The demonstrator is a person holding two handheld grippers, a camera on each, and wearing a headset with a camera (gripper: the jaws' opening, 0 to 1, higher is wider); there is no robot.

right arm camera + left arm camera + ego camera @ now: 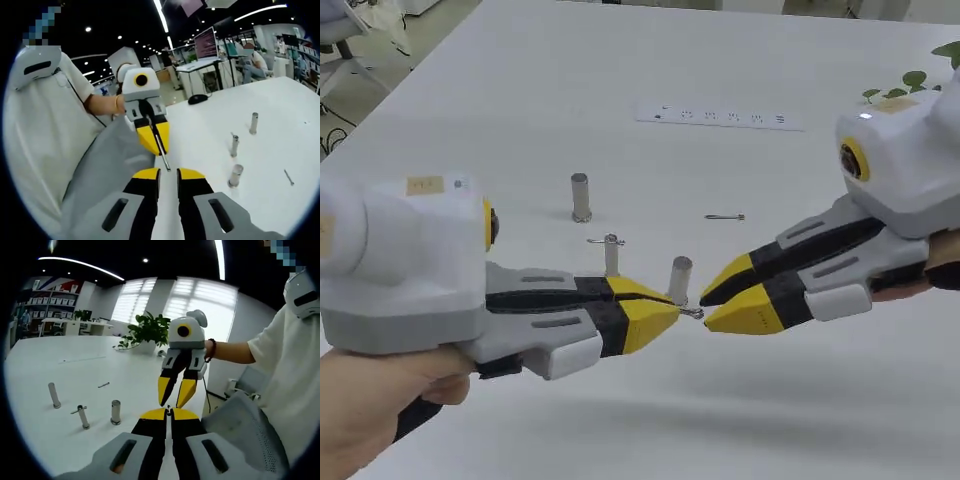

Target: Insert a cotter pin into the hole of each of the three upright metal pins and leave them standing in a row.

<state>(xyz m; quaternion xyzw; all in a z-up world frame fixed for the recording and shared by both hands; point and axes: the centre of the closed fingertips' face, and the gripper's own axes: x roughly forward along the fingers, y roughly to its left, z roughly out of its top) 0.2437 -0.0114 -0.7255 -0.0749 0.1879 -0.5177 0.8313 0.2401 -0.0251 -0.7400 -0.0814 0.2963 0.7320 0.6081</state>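
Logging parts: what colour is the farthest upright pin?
Silver-grey cylindrical metal pin, best in head view.

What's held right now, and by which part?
The left tongs are shut on a cotter pin, pinched by one end at the tips; the free end points between the open right tongs. Which end, cannot tell.

white short-sleeved shirt (280, 365), dark wristband (213, 350), white headset (302, 287) upper right; left gripper (672, 313) and right gripper (706, 309) white-grey, black jaws tipped yellow.
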